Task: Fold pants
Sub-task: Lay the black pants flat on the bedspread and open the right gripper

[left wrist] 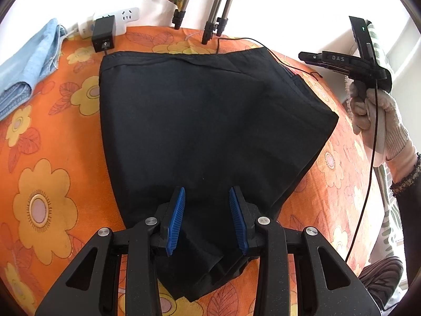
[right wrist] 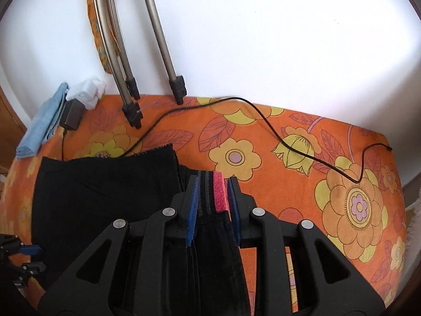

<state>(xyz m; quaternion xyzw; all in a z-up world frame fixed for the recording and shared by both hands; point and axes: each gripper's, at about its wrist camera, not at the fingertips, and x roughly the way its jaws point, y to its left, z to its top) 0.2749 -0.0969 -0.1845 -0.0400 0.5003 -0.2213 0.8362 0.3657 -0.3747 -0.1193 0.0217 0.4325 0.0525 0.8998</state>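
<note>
Black pants (left wrist: 200, 121) (matte, smooth) lie on floral orange cloth (left wrist: 52, 173)

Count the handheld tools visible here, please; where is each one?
2. The left tool hangs over the near end of the black pants. The right tool, in a gloved hand, has the waistband between its pads. None seems hidden.
</note>
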